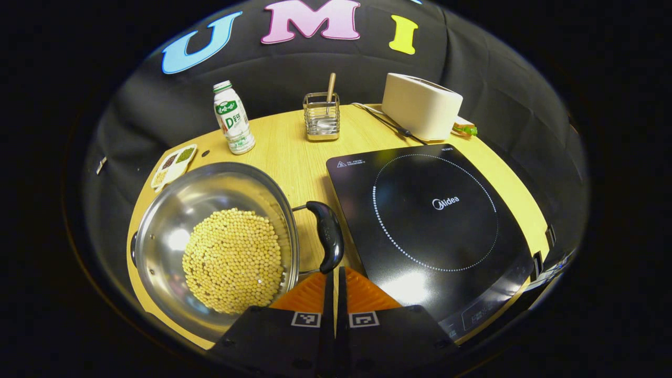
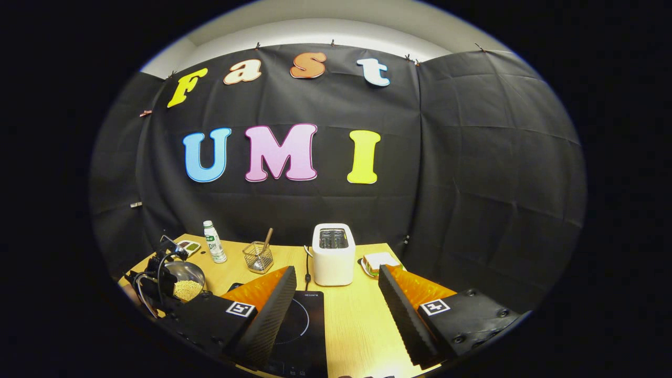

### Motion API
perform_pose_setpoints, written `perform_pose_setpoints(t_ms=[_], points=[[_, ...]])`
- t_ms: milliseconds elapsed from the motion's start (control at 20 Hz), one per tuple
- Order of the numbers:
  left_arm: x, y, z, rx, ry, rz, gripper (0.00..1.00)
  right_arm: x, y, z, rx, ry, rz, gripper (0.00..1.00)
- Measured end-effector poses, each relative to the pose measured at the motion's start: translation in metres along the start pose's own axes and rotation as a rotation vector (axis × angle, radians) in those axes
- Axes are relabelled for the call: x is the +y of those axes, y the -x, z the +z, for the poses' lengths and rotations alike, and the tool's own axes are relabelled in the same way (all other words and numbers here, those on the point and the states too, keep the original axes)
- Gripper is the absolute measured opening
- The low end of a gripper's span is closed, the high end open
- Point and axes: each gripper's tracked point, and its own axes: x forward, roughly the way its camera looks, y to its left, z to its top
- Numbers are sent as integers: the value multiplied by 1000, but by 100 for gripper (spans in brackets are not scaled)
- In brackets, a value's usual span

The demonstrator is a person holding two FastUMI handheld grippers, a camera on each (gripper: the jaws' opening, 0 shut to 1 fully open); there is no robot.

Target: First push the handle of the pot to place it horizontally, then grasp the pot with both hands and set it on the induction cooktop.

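Note:
A steel pot [image 1: 173, 210] holding soybeans [image 1: 233, 260] sits on the left of the wooden table. Its black handle [image 1: 328, 236] sticks out on wire arms on the right side, between the pot and the black induction cooktop [image 1: 436, 210]. My left gripper [image 1: 336, 270] is shut with nothing in it, its tips right at the near end of the handle; whether they touch it I cannot tell. My right gripper [image 2: 336, 270] hangs open above the table's near edge, over the cooktop [image 2: 302, 325]. The right gripper view has the pot [image 2: 186, 283] far left, under the left gripper [image 2: 157, 273].
A drink bottle [image 1: 233, 118], a wire utensil holder [image 1: 322, 115], a white toaster [image 1: 421, 105] with its cord and a sandwich [image 1: 464, 128] line the back of the table. A small divided dish [image 1: 173, 165] lies behind the pot.

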Motion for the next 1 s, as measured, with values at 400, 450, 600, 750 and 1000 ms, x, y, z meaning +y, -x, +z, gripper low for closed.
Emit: perform_pose_setpoints(t_ms=[400, 450, 600, 750, 1000], points=[[-6, 9, 7, -64, 66, -2, 4, 11, -8, -7, 20, 9, 60, 98], [-8, 16, 8, -85, 75, 1, 5, 13, -11, -8, 26, 4, 75, 98], [-10, 41, 13, -156, 111, 29, 5, 24, -20, -19, 59, -13, 130, 98], [1, 73, 17, -220, 178, 102, 6, 38, -29, -34, 111, -57, 185, 98], [32, 137, 17, -323, 319, 239, 30, 77, -30, -66, 263, -156, 270, 99]])
